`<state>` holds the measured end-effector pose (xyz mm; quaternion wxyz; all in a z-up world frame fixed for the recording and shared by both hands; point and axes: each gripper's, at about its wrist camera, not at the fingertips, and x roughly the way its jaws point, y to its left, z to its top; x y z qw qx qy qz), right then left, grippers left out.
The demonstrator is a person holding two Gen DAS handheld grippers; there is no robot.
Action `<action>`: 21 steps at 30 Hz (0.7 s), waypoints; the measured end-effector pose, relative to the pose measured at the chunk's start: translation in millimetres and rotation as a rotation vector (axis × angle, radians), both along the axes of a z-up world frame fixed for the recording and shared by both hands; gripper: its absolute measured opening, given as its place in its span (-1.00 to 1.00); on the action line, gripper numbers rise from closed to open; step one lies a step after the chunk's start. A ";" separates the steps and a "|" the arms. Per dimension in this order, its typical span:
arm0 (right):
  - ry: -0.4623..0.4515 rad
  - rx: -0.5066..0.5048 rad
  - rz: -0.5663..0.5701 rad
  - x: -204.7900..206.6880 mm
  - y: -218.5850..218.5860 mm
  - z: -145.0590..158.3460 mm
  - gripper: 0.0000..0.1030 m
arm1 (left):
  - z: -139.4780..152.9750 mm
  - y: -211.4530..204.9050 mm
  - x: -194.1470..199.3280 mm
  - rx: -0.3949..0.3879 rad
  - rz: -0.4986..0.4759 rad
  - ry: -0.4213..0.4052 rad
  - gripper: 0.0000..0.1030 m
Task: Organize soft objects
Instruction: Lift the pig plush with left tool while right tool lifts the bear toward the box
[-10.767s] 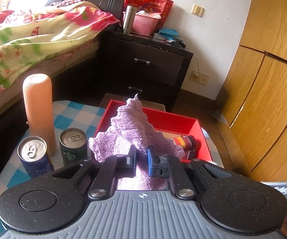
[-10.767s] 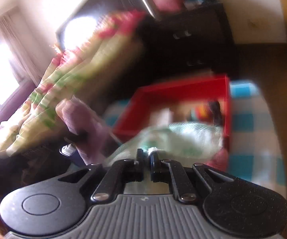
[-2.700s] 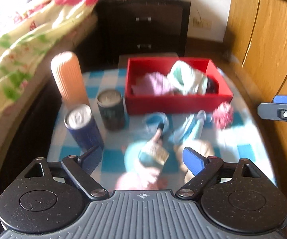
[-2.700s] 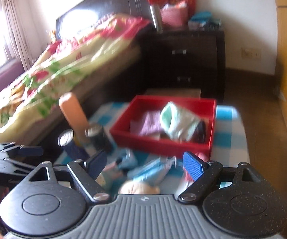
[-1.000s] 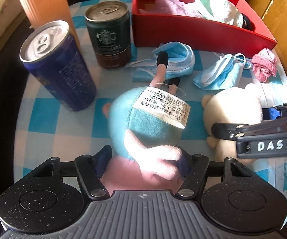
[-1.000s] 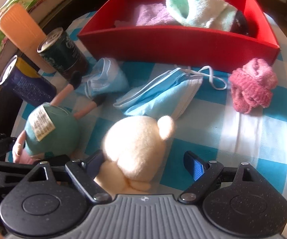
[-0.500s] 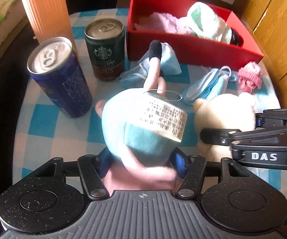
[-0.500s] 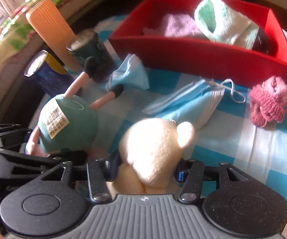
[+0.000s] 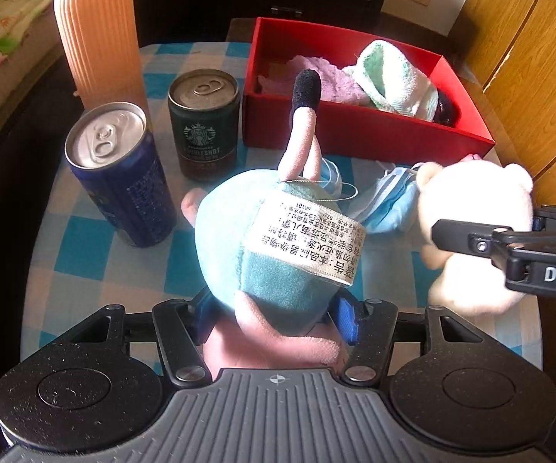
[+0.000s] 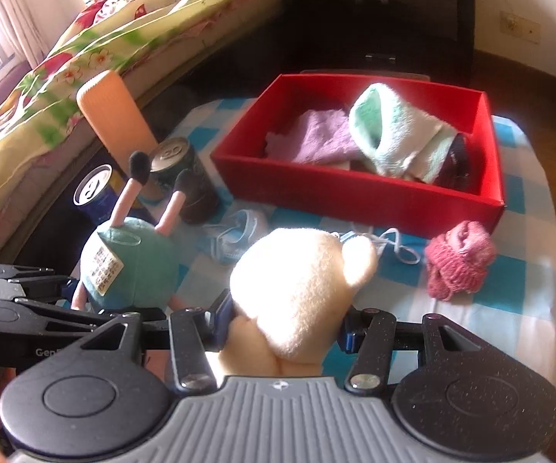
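1. Left wrist view: our left tool [image 9: 276, 314] is clamped on the teal plush toy [image 9: 274, 243], low on its pink body, legs pointing up; we judge this keeps it steady for carrying.
2. Right wrist view: our right tool [image 10: 283, 332] is clamped on the cream plush bear [image 10: 301, 289], held above the checked table [image 10: 517, 297].
3. Both toys are near the red box [image 10: 355, 193], not yet inside.
4. Box holds a purple cloth [image 10: 322, 137], a mint towel [image 10: 393, 135] & sth dark we cannot identify.
5. Masks [image 9: 387, 208] & a pink knit ball [image 10: 457, 264] lie on the table, probably next.
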<state>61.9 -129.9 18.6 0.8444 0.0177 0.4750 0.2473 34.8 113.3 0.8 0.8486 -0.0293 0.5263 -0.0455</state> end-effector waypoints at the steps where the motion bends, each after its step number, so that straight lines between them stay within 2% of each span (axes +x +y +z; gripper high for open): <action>1: -0.001 0.005 -0.004 0.3 -1.4 0.8 -0.43 | 1.3 0.8 -0.1 0.001 0.004 -0.006 0.15; 7: -0.044 0.032 -0.022 -1.1 -13.1 15.7 -0.43 | 17.7 1.8 0.2 -0.034 0.024 -0.060 0.15; 13: -0.126 0.017 -0.049 -1.2 -20.9 37.1 -0.43 | 39.3 -4.5 4.6 -0.062 0.032 -0.130 0.15; 21: -0.189 0.018 -0.070 3.1 -27.1 56.7 -0.43 | 65.5 -16.8 18.0 -0.097 0.042 -0.215 0.16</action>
